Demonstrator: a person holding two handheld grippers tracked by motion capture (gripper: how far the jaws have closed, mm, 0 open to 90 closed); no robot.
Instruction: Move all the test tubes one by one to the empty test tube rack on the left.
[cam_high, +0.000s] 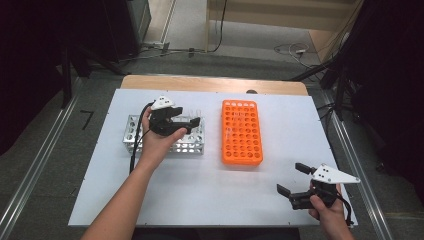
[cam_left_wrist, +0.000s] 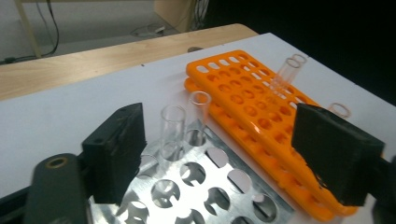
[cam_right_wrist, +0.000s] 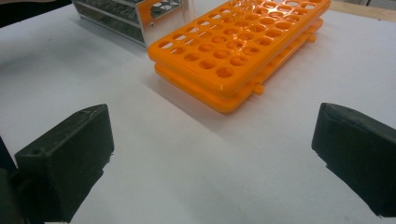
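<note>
The left claw (cam_high: 192, 120) is held over the metal rack (cam_high: 132, 131), which lies on the left half of the white table (cam_high: 200, 200). Its jaws are spread apart and nothing is clamped between them. In the left gripper view two clear glass tubes are seen standing upright in holes at the far corner of the metal rack: the nearer tube (cam_left_wrist: 172, 133) is placed just beside the left jaw without being touched by it, and the second tube (cam_left_wrist: 198, 116) is set in the next hole behind it. Both are found in the gap between the jaws, closer to the left one. The rest of the holes seen in that part of the rack are unfilled.

The orange rack (cam_high: 242, 132) is laid flat on the middle of the table, just to the right of the metal rack and apart from it. A few more clear tubes (cam_left_wrist: 286, 74) are seen standing tilted in its far holes.

The right claw (cam_high: 292, 178) is held low over the near right corner of the table, well apart from both racks, and is pointed toward the orange rack. Its jaws are spread wide, and only bare table surface is seen between them in the right gripper view.
</note>
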